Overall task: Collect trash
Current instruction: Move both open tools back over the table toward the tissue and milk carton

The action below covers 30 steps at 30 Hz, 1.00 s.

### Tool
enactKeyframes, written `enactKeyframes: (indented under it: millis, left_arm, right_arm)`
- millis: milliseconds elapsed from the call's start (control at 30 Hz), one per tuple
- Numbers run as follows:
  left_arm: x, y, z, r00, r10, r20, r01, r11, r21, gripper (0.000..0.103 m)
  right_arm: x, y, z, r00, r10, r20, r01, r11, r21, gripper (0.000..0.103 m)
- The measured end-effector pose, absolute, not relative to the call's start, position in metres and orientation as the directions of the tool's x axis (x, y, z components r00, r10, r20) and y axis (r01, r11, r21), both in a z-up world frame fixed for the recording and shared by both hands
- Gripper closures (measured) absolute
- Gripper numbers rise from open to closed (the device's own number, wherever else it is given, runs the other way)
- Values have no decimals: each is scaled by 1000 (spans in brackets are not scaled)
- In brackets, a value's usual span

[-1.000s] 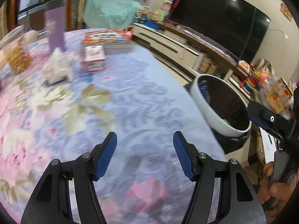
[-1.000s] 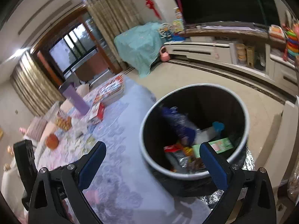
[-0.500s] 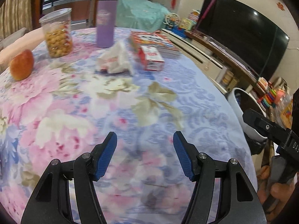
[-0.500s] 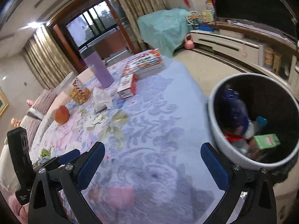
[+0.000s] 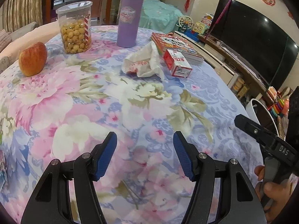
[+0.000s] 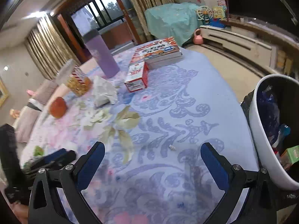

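A crumpled white wrapper [image 5: 144, 61] lies on the floral tablecloth [image 5: 130, 102], far ahead of my left gripper [image 5: 145, 155], which is open and empty above the near part of the table. The wrapper also shows in the right wrist view [image 6: 104, 92]. My right gripper [image 6: 152, 165] is open and empty over the table's right side. A white trash bin [image 6: 261, 130] with a black liner holds several pieces of trash and stands by the table's right edge; its rim shows in the left wrist view [image 5: 251, 108].
A red-and-white box [image 5: 177, 63], a stack of books [image 5: 175, 44], a purple tumbler [image 5: 129, 18], a jar of snacks [image 5: 76, 28] and an apple [image 5: 32, 58] stand at the far side of the table. A small green scrap [image 6: 38, 150] lies near the left gripper.
Both views have swung left, away from the bin and toward the table. The wrapper, jar and apple have come into the left view. Both grippers have stayed open.
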<state>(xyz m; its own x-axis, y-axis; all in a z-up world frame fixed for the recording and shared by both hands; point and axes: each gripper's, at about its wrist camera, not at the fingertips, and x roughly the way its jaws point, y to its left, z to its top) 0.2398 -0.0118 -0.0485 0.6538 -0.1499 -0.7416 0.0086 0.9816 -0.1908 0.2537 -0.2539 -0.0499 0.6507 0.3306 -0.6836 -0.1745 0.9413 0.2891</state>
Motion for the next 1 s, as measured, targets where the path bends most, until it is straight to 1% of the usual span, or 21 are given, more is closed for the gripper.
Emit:
enactKeyframes:
  millis: [33,167,433,467,533,600,633,767,1000]
  left_arm:
    - [242,-10,-49,654,-149,-742,7,982,-191,39]
    - [249,-5,-49,655,-143,-742,1,982,-189,39]
    - [264,-2,-51,655,-146,-741,5,982,-188,39]
    - [266,-2,-51,654,-147,-742,7,982,-188,38]
    - [270,-2,-52,654,-147,-742,7,982,-189,32]
    - [274,-1,-52,654,-143,-743,0,982,-189,21]
    - [277,-1,-53,653,-142,-744,-2,982,-190,19]
    - [290,0,-53,650,-133,-748,-6,984,-180,19]
    - [315,-1,-50,663,-131,-737,4,985,-171,19]
  right_arm:
    - [253,-252,-49,657,344,-671,-190,937,293,0]
    - [259,-244,-43,684,317,-657,-190,947,258,0]
    - [286,-230,-48,681,282,-676,-184,959,214,0]
    - [292,-229,-49,676,288,-678,-186,957,221,0]
    - [299,-228,-51,671,287,-684,-183,958,222,0]
    - [307,-226,-53,659,290,-694,-183,957,227,0]
    - [310,-225,-54,654,299,-696,-186,954,235,0]
    - [323,-224,-56,655,304,-691,-187,952,243,0]
    - [354,-222,-61,635,354,-687,-197,934,299,0]
